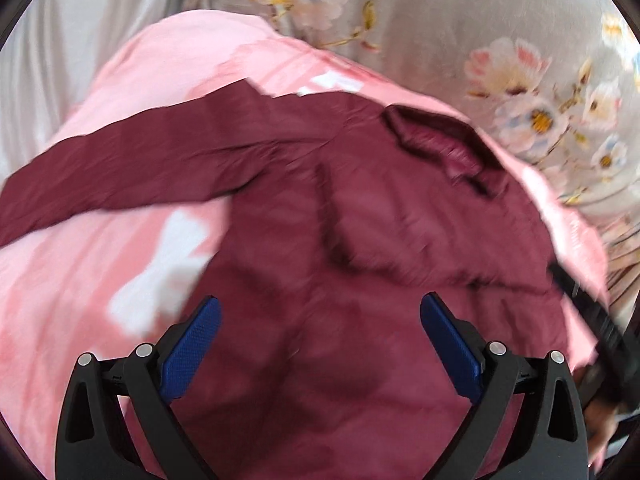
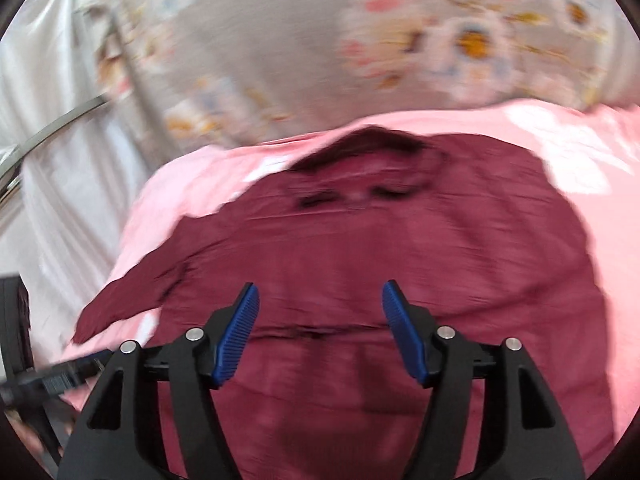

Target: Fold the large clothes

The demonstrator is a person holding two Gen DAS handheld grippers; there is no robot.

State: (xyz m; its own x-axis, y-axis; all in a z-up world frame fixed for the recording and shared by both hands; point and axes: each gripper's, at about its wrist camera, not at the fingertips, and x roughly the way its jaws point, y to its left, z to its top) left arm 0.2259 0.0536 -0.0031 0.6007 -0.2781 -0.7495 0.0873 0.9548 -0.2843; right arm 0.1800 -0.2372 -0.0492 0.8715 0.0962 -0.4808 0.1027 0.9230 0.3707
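A dark maroon shirt (image 1: 360, 240) lies spread on a pink patterned sheet (image 1: 80, 280). Its collar (image 1: 444, 148) is at the far side and one long sleeve (image 1: 120, 176) stretches out to the left. My left gripper (image 1: 320, 308) is open and empty, hovering over the shirt's body. In the right wrist view the same shirt (image 2: 380, 248) fills the middle, with its collar (image 2: 372, 140) far and a sleeve (image 2: 128, 300) reaching left. My right gripper (image 2: 320, 296) is open and empty above the shirt. Both views are blurred.
A grey floral curtain (image 1: 500, 60) hangs behind the bed, also in the right wrist view (image 2: 280, 40). White fabric (image 2: 60, 180) hangs at the left. The other gripper's dark body shows at the right edge (image 1: 592, 320) and at the lower left (image 2: 52, 376).
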